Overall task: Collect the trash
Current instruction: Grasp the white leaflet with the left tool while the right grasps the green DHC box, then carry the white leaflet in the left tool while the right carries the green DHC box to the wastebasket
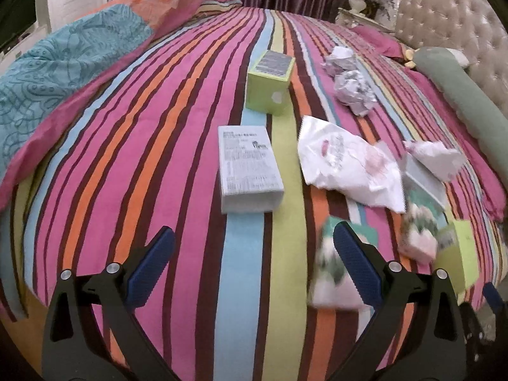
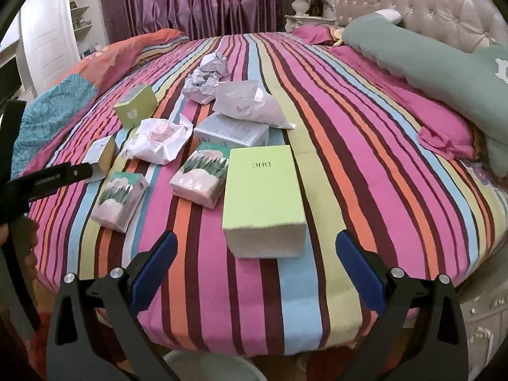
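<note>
Trash is scattered over a striped bedspread [image 2: 333,146]. My right gripper [image 2: 257,263] is open, and a pale green carton [image 2: 263,197] lies just ahead between its fingers, untouched. Beyond it are two patterned tissue packs [image 2: 203,174] [image 2: 120,200], a crumpled white bag [image 2: 158,143], a paper pouch [image 2: 250,104], crumpled paper [image 2: 206,79] and a small green box [image 2: 136,104]. My left gripper [image 1: 254,254] is open and empty above the bed. A white printed box [image 1: 249,168] lies ahead of it, the green box [image 1: 270,82] farther back. A blurred tissue pack [image 1: 330,270] sits by its right finger.
A green bolster [image 2: 428,63] and tufted headboard [image 2: 428,0] line the right side. A teal and orange quilt [image 1: 63,63] is piled at the left. Purple curtains [image 2: 190,0] hang behind. A white round rim [image 2: 209,368] shows below the bed's near edge.
</note>
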The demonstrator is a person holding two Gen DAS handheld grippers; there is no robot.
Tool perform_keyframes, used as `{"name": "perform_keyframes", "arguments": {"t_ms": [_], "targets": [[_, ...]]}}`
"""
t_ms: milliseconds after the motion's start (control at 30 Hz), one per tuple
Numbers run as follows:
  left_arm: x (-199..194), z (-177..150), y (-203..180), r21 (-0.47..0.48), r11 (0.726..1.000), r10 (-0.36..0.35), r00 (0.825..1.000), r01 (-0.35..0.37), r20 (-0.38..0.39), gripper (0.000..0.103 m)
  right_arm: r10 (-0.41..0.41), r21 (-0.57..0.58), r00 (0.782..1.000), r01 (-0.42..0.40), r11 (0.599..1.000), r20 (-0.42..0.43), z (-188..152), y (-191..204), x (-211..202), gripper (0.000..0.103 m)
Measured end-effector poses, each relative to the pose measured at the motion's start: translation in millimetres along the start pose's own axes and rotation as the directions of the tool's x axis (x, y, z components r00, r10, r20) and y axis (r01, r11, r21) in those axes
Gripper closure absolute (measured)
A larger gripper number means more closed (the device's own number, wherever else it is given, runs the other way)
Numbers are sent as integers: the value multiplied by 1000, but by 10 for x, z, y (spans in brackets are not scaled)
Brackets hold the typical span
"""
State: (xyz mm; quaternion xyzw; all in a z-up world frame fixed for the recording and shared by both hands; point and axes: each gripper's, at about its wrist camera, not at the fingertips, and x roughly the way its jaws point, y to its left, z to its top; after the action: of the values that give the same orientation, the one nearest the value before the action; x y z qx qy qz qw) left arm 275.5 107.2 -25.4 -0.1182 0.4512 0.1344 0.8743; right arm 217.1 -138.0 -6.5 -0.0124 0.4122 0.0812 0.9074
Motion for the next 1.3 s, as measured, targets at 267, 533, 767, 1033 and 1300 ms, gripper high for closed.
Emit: {"name": "perform_keyframes", "arguments": {"t_ms": [267, 533, 767, 1033, 1300], "targets": [[382, 281, -19, -2, 1000, 31, 999, -31, -33, 6, 13, -24, 1000, -14, 1000, -19, 79, -36, 248, 7], [672, 432, -16, -15, 998, 57, 996, -58, -70, 6, 4, -44, 999, -7, 999, -51, 120, -121, 462, 8], [823, 511, -50, 30, 994, 106, 991, -103, -80, 21, 14, -35, 997, -16, 999, -75, 179, -169, 606, 22], [785, 563, 19, 25, 995, 103, 993, -102, -64, 56, 59, 7, 994, -59, 998, -95, 230, -223, 601, 47], [400, 464, 74, 31, 998, 63, 998, -63, 5, 55, 75, 48, 994, -72, 996, -74, 253, -273, 383, 47]]}}
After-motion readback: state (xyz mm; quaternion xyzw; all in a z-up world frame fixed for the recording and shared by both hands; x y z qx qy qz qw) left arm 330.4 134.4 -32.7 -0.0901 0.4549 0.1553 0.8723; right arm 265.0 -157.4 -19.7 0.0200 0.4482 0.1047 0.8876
